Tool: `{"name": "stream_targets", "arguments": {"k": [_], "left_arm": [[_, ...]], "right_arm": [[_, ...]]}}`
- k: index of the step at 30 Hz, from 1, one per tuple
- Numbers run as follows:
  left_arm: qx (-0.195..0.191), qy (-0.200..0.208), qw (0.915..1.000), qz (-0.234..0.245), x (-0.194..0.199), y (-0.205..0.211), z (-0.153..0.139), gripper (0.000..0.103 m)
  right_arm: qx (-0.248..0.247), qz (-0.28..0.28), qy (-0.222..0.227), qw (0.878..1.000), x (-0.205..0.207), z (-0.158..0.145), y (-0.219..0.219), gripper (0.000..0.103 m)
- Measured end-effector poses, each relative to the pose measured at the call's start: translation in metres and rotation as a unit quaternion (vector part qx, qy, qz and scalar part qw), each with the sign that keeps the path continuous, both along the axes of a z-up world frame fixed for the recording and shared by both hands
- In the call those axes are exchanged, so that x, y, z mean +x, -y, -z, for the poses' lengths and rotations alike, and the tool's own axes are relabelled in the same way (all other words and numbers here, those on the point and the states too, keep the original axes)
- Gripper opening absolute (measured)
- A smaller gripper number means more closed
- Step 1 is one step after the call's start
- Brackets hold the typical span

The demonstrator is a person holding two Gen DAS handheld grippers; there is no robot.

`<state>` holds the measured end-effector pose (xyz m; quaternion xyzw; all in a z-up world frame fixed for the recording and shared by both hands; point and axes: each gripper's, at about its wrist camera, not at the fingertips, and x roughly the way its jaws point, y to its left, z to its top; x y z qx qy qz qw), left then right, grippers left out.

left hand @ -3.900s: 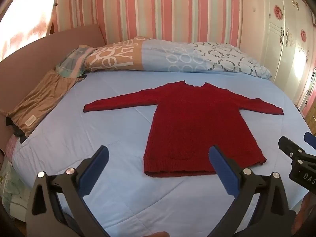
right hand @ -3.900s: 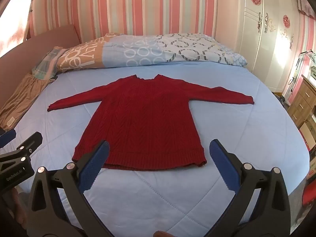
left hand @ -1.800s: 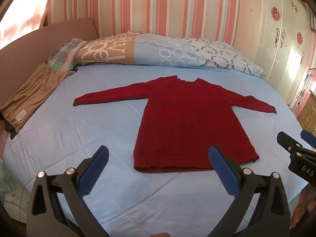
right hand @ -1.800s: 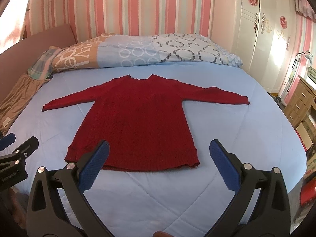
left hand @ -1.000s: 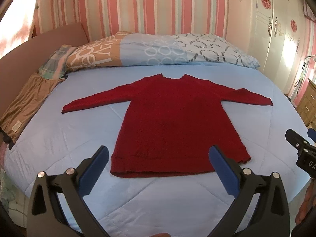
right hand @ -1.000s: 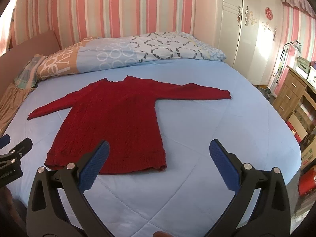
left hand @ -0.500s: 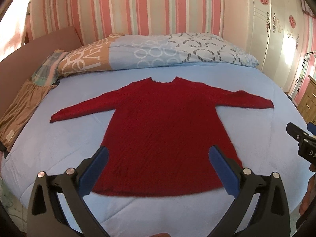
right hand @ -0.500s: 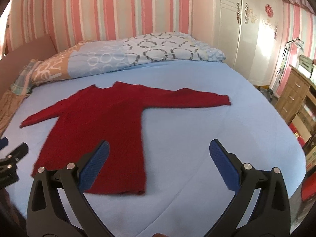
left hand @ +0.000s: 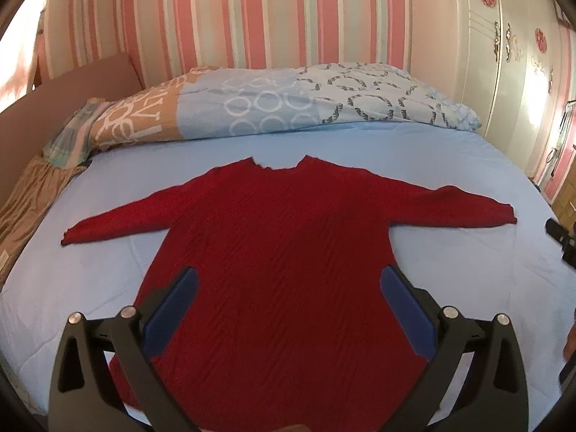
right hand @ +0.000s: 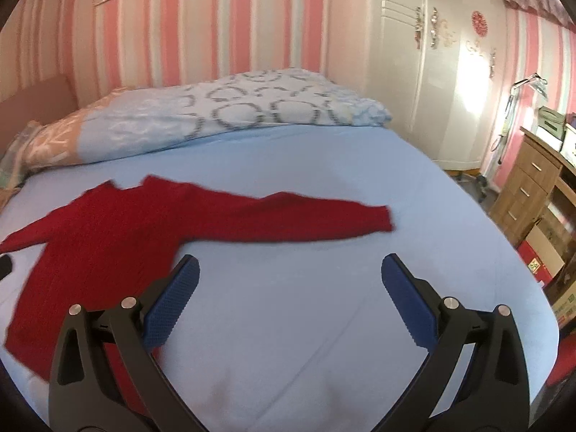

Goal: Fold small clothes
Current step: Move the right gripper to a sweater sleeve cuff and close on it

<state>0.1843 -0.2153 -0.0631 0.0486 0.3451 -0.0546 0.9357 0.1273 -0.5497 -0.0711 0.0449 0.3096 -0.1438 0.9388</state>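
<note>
A small red knitted sweater (left hand: pixel 280 244) lies flat on the light blue bed (left hand: pixel 108 270), neck to the pillows, both sleeves spread out. My left gripper (left hand: pixel 288 302) is open and empty above the sweater's lower body. In the right wrist view the sweater (right hand: pixel 108 230) lies to the left, its right sleeve (right hand: pixel 316 223) stretching toward the middle. My right gripper (right hand: pixel 288 298) is open and empty over bare sheet in front of that sleeve. The right gripper's tip (left hand: pixel 561 241) shows at the left wrist view's right edge.
A patterned duvet roll (left hand: pixel 288 104) lies along the head of the bed. Brown and checked cloths (left hand: pixel 32 187) lie at the bed's left side. A white wardrobe (right hand: pixel 432 64) and a wooden drawer unit (right hand: pixel 532 187) stand to the right, with boxes (right hand: pixel 543 252) on the floor.
Both grippers have moved forward and lower over the bed. The left one now hangs over the sweater's body; the right one has swung right toward the right sleeve. Both stay open.
</note>
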Motion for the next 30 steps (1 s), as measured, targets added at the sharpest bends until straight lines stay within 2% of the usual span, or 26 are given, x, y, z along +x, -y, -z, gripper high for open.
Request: {"name": "stream_targets", "arguments": {"k": [1, 5, 10, 14, 15, 18, 26, 28, 29, 30], "left_arm": [[-0.001, 0.0, 1.0, 0.0, 0.006, 0.004, 0.002, 0.101], [0.003, 0.008, 1.0, -0.001, 0.033, 0.023, 0.016, 0.101], [0.003, 0.009, 1.0, 0.003, 0.068, 0.045, 0.037, 0.102], [0.003, 0.011, 0.9999, -0.001, 0.083, 0.051, 0.047, 0.101], [0.004, 0.008, 1.0, 0.0, 0.082, 0.052, 0.044, 0.101], [0.008, 0.001, 1.0, -0.001, 0.092, 0.054, 0.054, 0.101], [0.02, -0.003, 0.9998, -0.005, 0.106, 0.049, 0.074, 0.101], [0.021, -0.002, 0.9998, -0.006, 0.103, 0.049, 0.077, 0.101], [0.021, -0.004, 0.9998, -0.005, 0.103, 0.049, 0.078, 0.101], [0.021, -0.004, 0.9998, -0.004, 0.103, 0.048, 0.078, 0.101]], "right_arm": [[0.001, 0.004, -0.004, 1.0, 0.009, 0.004, 0.012, 0.1], [-0.004, 0.007, -0.017, 1.0, 0.037, 0.027, 0.065, 0.09], [0.015, 0.019, -0.037, 0.999, 0.079, 0.065, 0.124, 0.089], [0.031, 0.037, -0.084, 0.995, 0.116, 0.103, 0.162, 0.08], [0.043, 0.039, -0.088, 0.994, 0.124, 0.11, 0.171, 0.073], [0.08, 0.063, -0.111, 0.989, 0.145, 0.13, 0.199, 0.073], [0.131, 0.08, -0.145, 0.978, 0.166, 0.154, 0.226, 0.073], [0.137, 0.078, -0.139, 0.978, 0.167, 0.152, 0.227, 0.06], [0.142, 0.073, -0.135, 0.978, 0.168, 0.151, 0.227, 0.04], [0.147, 0.069, -0.133, 0.978, 0.169, 0.149, 0.226, 0.031]]}}
